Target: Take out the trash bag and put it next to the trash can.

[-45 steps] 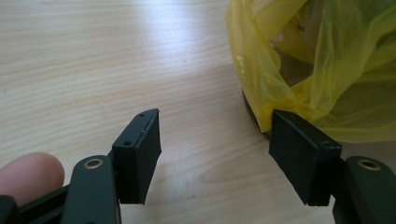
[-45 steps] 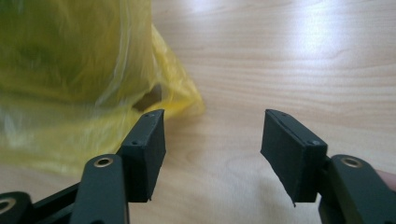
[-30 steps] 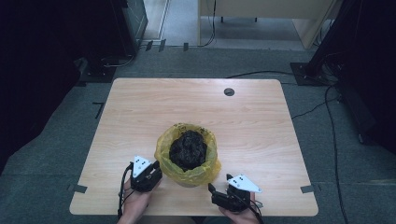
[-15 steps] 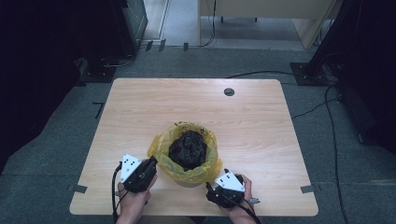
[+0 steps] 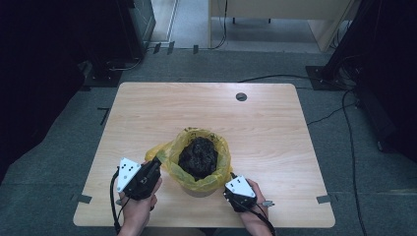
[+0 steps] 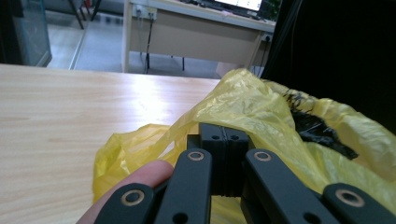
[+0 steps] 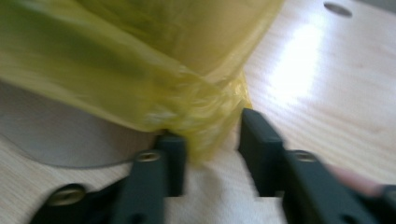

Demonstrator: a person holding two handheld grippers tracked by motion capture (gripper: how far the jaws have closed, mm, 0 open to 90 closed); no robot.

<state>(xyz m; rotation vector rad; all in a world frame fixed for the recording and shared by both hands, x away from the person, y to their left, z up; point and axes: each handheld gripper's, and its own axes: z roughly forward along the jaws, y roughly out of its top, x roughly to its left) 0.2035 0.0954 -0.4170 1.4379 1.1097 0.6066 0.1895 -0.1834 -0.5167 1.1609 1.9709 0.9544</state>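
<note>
Two grippers are seen at the near edge of one table (image 5: pixel 147 113), each held in a hand. The left gripper (image 5: pixel 155 164) is clenched on a pulled-out fold of the bag (image 5: pixel 167 153) at its left rim; in the left gripper view the jaws stand pressed together with yellow film draped over and around them (image 6: pixel 224 140), and one fingertip is visible beside the jaw arms. The right gripper (image 5: pixel 229 186) sits at the bag's near right side, jaws parted; in the right gripper view a bunched lip of the film (image 7: pixel 205 121) lies between the jaws, touching the left one, apart from the right one. One yellow bag is counted, lining a bin (image 7: pixel 60 140) that stands on the table just beyond both hands, near the middle of the near half. One dark clump (image 5: pixel 198 157) is held inside the bag. Farther off, one round hole (image 5: pixel 241 97) is noted near the table's far edge. Beyond the table, cables (image 5: pixel 275 77) are seen on the grey floor.
</note>
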